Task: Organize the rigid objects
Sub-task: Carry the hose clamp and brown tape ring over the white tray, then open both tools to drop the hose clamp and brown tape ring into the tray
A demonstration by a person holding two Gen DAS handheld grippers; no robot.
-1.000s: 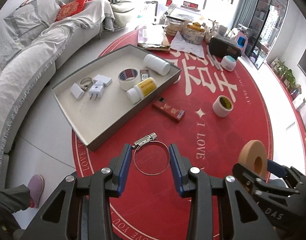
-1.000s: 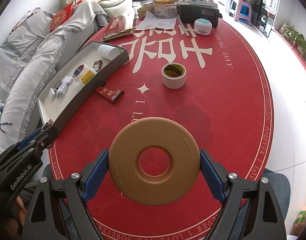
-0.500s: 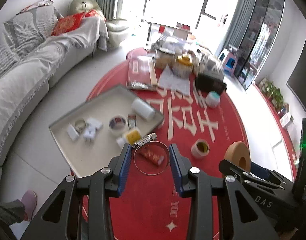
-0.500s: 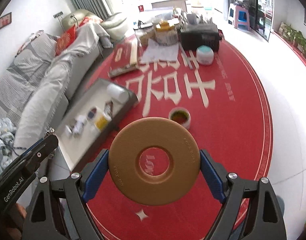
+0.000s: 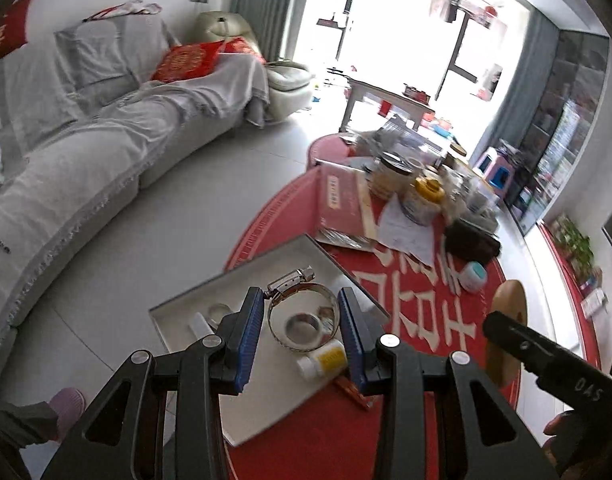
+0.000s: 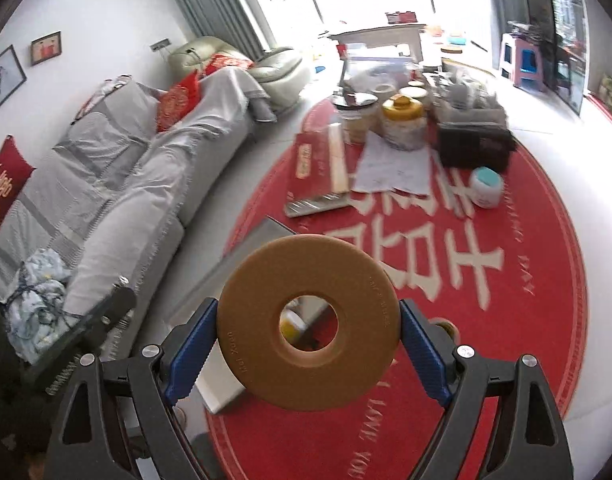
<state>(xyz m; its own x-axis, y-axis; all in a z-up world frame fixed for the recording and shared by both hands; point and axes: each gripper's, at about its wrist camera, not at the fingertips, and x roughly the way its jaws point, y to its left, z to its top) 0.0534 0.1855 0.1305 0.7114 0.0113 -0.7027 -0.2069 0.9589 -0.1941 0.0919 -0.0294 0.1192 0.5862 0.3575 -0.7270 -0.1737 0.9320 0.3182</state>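
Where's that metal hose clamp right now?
In the left wrist view, the hose clamp sits gripped in the left gripper, raised above the tray.

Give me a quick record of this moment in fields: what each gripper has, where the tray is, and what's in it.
left gripper: shut on metal hose clamp, held above the tray
right gripper: shut on tan ring, hole facing the camera
tray: grey and shallow, lying at the edge of the red rug
tray contents seen: yellow-labelled bottle, tape roll, small white items too blurred to name
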